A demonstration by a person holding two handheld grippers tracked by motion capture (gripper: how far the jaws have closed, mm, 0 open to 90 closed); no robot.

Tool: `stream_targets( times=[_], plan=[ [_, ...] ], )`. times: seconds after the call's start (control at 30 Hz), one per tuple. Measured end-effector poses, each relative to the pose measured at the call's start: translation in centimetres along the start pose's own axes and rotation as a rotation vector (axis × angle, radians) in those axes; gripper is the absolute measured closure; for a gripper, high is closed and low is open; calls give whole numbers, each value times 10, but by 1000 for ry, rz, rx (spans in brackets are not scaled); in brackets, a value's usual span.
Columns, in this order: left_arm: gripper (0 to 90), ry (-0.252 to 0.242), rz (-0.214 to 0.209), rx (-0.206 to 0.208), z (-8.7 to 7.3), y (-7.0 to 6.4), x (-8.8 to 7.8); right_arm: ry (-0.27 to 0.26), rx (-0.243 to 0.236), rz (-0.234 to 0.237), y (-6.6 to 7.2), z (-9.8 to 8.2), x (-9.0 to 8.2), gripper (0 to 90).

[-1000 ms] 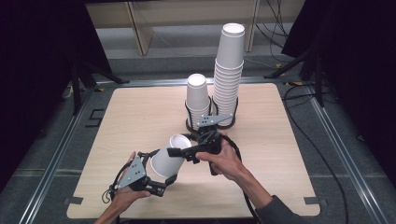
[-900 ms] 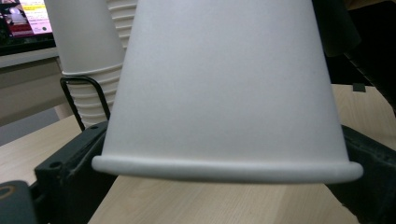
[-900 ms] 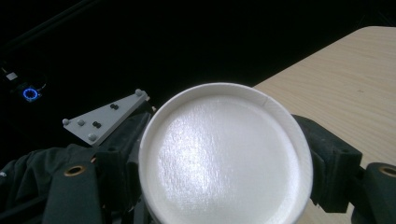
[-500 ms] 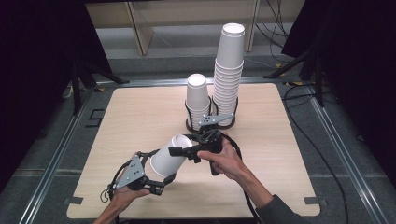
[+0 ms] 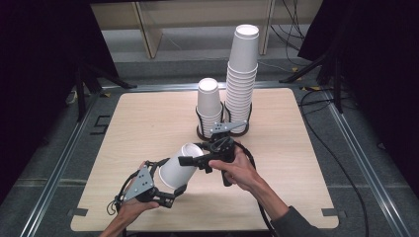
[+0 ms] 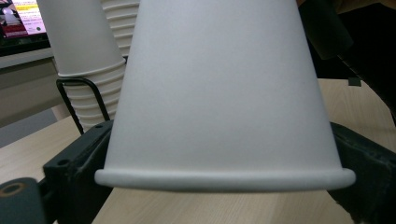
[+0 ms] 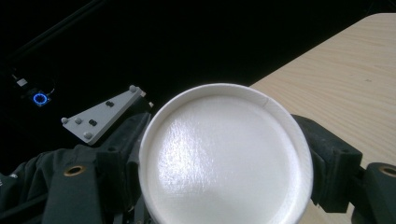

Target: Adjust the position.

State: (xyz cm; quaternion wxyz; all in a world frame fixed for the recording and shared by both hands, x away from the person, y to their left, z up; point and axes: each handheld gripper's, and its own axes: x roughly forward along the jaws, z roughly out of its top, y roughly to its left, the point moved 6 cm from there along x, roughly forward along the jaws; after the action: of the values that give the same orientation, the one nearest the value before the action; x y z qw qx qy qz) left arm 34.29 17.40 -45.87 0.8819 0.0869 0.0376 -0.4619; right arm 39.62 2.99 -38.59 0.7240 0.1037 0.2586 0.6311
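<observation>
**Cup held between both grippers; little change**

A white paper cup (image 5: 180, 165) is clamped near its rim by the left gripper (image 5: 168, 190). Its base end is gripped by the right gripper (image 5: 190, 160) (jaws flanking it). Compared with a second ago, the cup is hardly shifted above the wooden table (image 5: 143, 123); a handover is judged under way.

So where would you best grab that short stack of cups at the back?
Grip the top cup of the short stack across its side wall just below the flat top, coming from above. The cups stand upside down and taper upward, and the wire holder rings the lower ones, so only the top is free.
</observation>
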Motion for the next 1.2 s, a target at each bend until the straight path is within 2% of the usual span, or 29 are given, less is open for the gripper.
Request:
stream_targets(
  times=[0.2,0.23,0.37,0.4,0.43,0.47,0.57,0.6,0.67,0.73,0.8,0.87,0.97,1.07,1.1,1.2],
  plan=[
    [114,26,-5,8,0,1,0,4,9,3,-2,0,-1,253],
    [118,17,-9,11,0,1,1,7,6,3,-2,-1,-1,251],
    [132,63,-10,16,-3,1,0,34,-10,0,-2,-3,0,241],
    [133,49,-14,13,-3,1,1,37,-25,-14,-3,-3,0,239],
    [135,58,-13,13,-4,1,1,46,-33,-39,-3,-3,-1,231],
    [136,92,-9,27,-5,2,-1,52,-51,-53,-3,-3,-2,218],
    [141,85,-16,19,-7,2,1,63,-106,-82,-4,0,-6,207],
    [144,112,-11,29,-7,2,0,76,-100,-75,-3,0,-7,210],
    [148,131,-14,40,-8,2,0,82,-112,-93,-2,0,-9,211],
    [150,151,-14,44,-10,2,1,100,-145,-123,-2,1,-10,204],
    [152,171,-21,44,-12,3,1,115,-212,-149,-2,4,-13,203],
    [153,197,-26,52,-15,2,1,138,-246,-163,1,4,-15,204],
    [157,196,-38,44,-17,0,4,176,-296,-186,3,4,-17,206],
    [161,232,-44,63,-18,-1,3,235,-325,-197,3,0,-16,204],
    [162,239,-50,57,-18,-2,3,256,-338,-202,4,-2,-16,205],
    [165,253,-70,67,-20,-2,3,310,-402,-225,3,-5,-16,205]
  ],
)
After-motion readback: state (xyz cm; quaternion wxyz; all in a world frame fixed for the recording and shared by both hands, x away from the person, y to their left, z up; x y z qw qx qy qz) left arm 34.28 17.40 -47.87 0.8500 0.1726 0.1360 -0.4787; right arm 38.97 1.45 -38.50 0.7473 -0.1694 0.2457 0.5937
